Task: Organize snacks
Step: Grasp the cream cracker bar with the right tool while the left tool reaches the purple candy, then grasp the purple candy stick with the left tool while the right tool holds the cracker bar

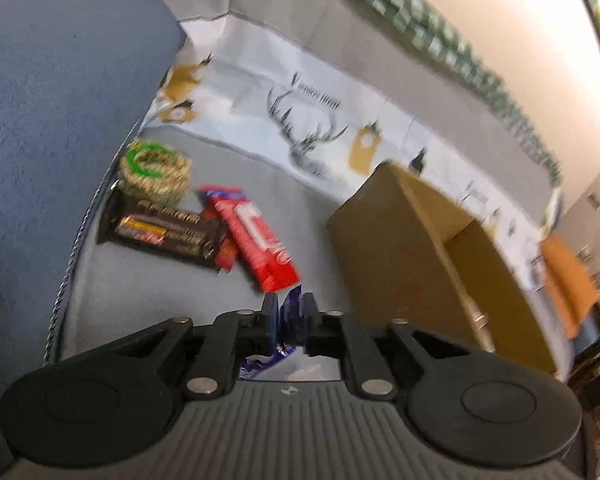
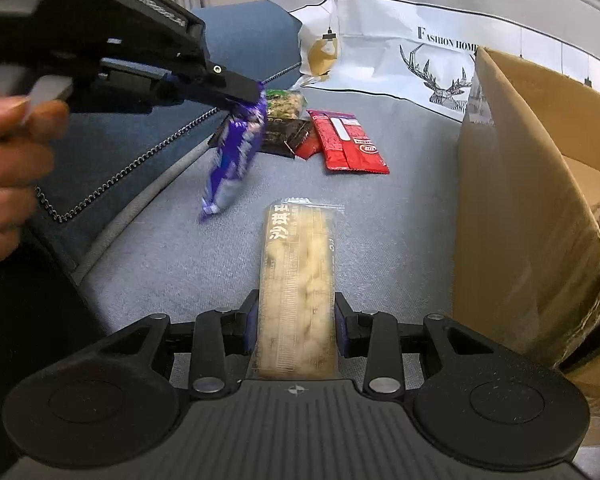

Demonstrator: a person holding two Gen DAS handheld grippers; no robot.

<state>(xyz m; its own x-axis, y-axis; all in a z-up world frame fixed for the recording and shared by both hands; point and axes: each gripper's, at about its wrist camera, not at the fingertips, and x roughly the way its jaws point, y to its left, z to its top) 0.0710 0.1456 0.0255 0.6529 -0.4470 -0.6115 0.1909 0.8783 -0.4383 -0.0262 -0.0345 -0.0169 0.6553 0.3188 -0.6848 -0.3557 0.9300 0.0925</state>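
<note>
The left hand-held gripper (image 2: pixel 256 94) is clamped on the top edge of a purple snack packet (image 2: pixel 230 156), which hangs below its fingers, clear of the grey-blue upholstered surface (image 2: pixel 172 264). A hand (image 2: pixel 8 172) holds this hand-held gripper at the trigger.

The right hand-held gripper (image 2: pixel 295 320) is clamped across a long pale snack bar (image 2: pixel 300 264) in a clear wrapper; the bar extends forward past the fingertips.

Ahead of both hand-held grippers, a red packet (image 2: pixel 350 140), a dark brown packet (image 2: pixel 284 134) and a green-labelled snack (image 2: pixel 286 104) lie close together on the surface. An open cardboard box (image 2: pixel 512 184) stands right of the right hand-held gripper.
</note>
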